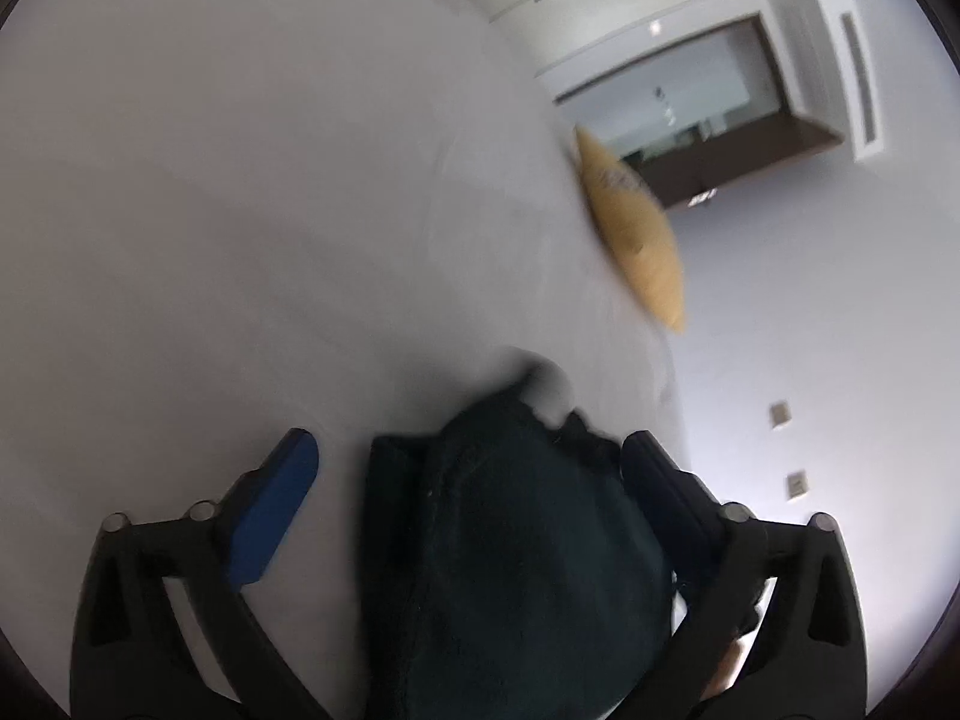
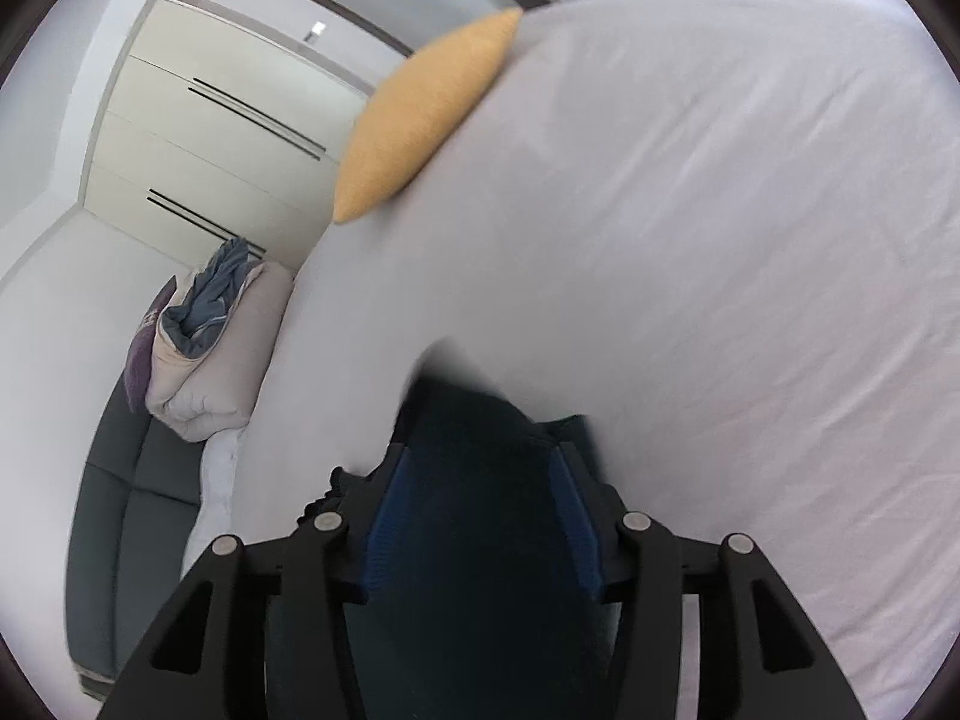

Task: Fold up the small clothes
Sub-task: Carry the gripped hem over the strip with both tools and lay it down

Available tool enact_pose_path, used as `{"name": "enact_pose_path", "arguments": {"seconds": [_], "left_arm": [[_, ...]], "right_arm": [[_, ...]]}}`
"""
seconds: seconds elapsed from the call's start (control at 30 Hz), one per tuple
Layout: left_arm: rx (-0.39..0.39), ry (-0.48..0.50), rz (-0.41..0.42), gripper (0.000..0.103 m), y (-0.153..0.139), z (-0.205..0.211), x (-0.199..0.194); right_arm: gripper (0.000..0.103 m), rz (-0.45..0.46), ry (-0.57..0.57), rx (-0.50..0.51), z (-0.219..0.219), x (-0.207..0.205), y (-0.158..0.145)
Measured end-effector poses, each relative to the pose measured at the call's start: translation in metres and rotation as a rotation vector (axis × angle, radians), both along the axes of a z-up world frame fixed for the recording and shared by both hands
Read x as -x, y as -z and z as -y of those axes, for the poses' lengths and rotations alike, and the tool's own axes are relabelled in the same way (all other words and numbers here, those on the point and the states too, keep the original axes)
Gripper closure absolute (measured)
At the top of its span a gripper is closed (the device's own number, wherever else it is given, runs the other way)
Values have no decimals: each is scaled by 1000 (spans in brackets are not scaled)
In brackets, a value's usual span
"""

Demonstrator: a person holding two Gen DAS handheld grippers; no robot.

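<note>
Over the white bed (image 2: 690,240), the spread left tongs (image 1: 468,456) are risking dropping the dark garment (image 1: 516,540) while the right tongs (image 2: 480,462) are pinching it alone.

White-sheeted bed (image 2: 690,228), seen from both wrist views. The sheet is pale, smooth over most of its area and marked by shallow creases, most evident in the right wrist view. A mustard-yellow cushion (image 2: 420,120) lies at the bed's edge, its far end projecting beyond the mattress outline; in the left wrist view the same cushion (image 1: 633,228) appears at the right border of the bed (image 1: 270,210), with faint print on its face, too blurred to read. A dark, navy-toned garment (image 1: 510,540) rests on the sheet in the near foreground, bunched rather than flat; the right wrist view shows the garment (image 2: 474,420) likewise near the camera.
</note>
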State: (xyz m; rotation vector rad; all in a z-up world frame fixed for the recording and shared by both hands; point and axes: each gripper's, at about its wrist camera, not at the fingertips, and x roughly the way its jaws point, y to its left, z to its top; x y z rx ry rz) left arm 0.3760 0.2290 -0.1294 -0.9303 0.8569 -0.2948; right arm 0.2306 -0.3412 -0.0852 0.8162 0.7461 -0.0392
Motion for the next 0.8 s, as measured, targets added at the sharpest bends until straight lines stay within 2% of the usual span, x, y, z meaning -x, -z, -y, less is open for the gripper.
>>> {"name": "enact_pose_path", "arguments": {"seconds": [0.07, 0.17, 0.27, 0.43, 0.5, 0.57, 0.6, 0.63, 0.7, 0.8], "left_arm": [[12, 2, -12, 0, -4, -7, 6], [-63, 64, 10, 1, -18, 7, 30], [-99, 100, 28, 1, -18, 20, 58], [-170, 180, 1, 2, 0, 49, 95], [-156, 196, -11, 6, 9, 50, 104], [-172, 194, -20, 24, 14, 52, 108], [-192, 199, -23, 27, 17, 52, 128], [-208, 205, -25, 30, 18, 54, 129], [-216, 210, -27, 30, 24, 51, 136], [-216, 220, -21, 31, 24, 48, 150]], "right_arm": [[50, 0, 19, 14, 3, 8, -5], [50, -1, 16, 64, 0, 21, -14], [50, -38, -52, 174, -17, 31, -19], [50, -89, -165, 323, -38, 58, -16], [50, -110, -188, 359, -39, 65, -14], [50, -142, -177, 408, -38, 70, -13], [50, -149, -178, 422, -37, 75, -12], [50, -158, -185, 430, -37, 79, -10], [57, -176, -204, 436, -38, 80, -6], [77, -179, -231, 428, -42, 84, -3]]}}
